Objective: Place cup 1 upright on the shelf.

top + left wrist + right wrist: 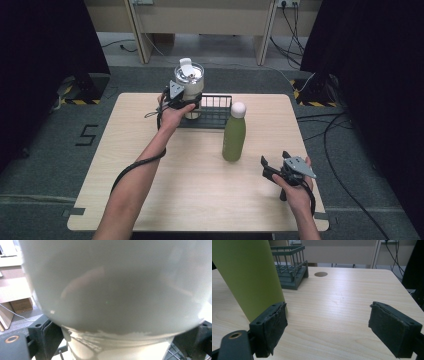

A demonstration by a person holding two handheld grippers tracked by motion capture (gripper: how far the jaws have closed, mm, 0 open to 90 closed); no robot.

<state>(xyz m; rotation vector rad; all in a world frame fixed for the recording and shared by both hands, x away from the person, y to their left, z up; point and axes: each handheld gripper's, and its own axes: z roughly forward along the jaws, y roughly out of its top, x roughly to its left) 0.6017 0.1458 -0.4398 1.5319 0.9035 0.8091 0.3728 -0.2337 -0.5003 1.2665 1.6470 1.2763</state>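
White cup point(189, 80) standing at the left end of the black wire basket point(220, 107), left gripper point(182, 102) hugging its narrow foot.

I'm reaching the left hand out level with the jaws flanking the foot, but I can't tell if the pads are actually biting. If they're slack, the top-heavy cup is tipping or snagging the basket rail on any lift. The right gripper point(270, 167) is hovering low, jaws wide apart on nothing, with the green bottle point(234, 135) just beside it, so one nudge is toppling that.
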